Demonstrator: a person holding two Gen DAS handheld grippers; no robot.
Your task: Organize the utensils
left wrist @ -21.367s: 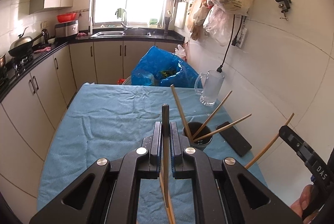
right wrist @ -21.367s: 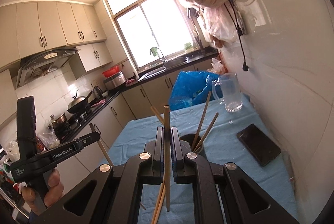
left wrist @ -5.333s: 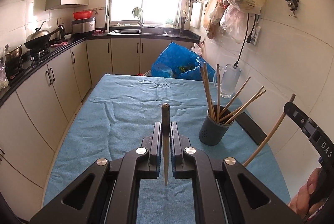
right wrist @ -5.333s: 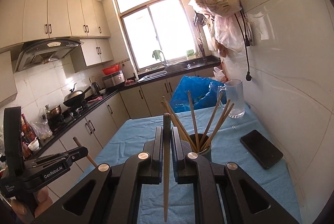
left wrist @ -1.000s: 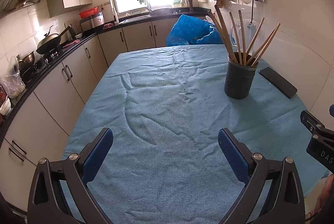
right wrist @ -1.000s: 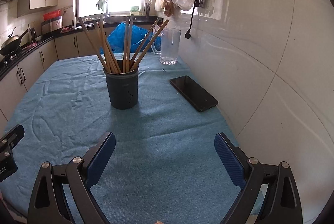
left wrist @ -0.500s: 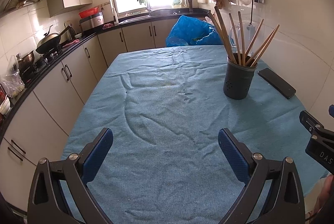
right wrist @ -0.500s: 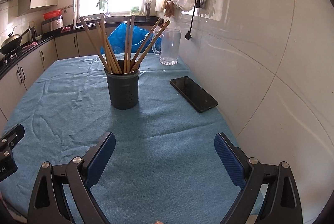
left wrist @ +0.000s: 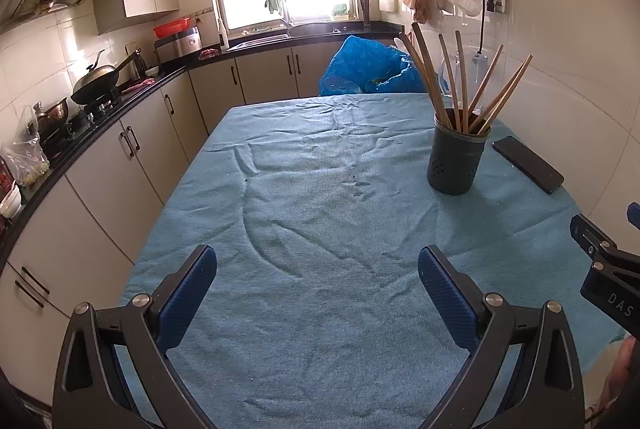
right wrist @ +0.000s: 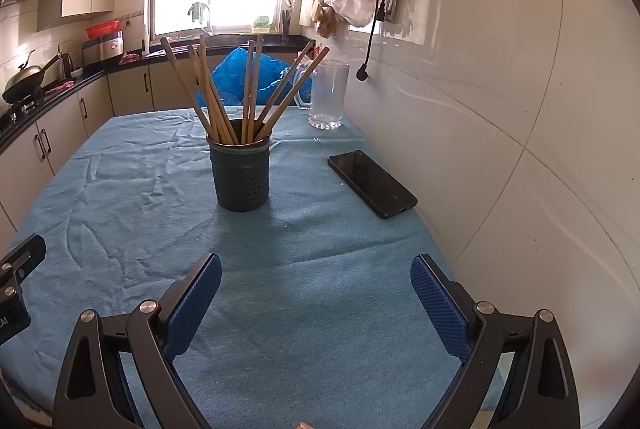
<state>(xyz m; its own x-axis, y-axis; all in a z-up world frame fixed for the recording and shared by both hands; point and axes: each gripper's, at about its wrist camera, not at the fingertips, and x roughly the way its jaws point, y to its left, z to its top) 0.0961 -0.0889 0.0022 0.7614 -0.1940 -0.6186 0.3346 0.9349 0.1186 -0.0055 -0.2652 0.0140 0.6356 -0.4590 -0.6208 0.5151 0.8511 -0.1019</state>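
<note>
So from where I'm driving, everything hangs off the dark holder (left wrist: 456, 161) on the blue-covered worktop (left wrist: 320, 213). My left claw (left wrist: 316, 285) sits well back from it and off to its left, jaws spread wide with nothing between the blue pads. The holder is ahead and to the right of that claw, a fair reach away.

The chopsticks (right wrist: 224, 97) are all standing in the holder, long axes pointing up and fanning outward, some leaning left, a couple leaning right toward the glass mug (right wrist: 327, 95) behind it.

My right claw (right wrist: 316, 293) is also gaping and empty, and the holder is nearly straight ahead of it, just a touch left of centre. So I'd say the right one has the more direct line. A black phone (right wrist: 372, 183) lies flat to the holder's right.

I can't spot any loose utensil on the cloth, so the sorting looks basically done to me.
</note>
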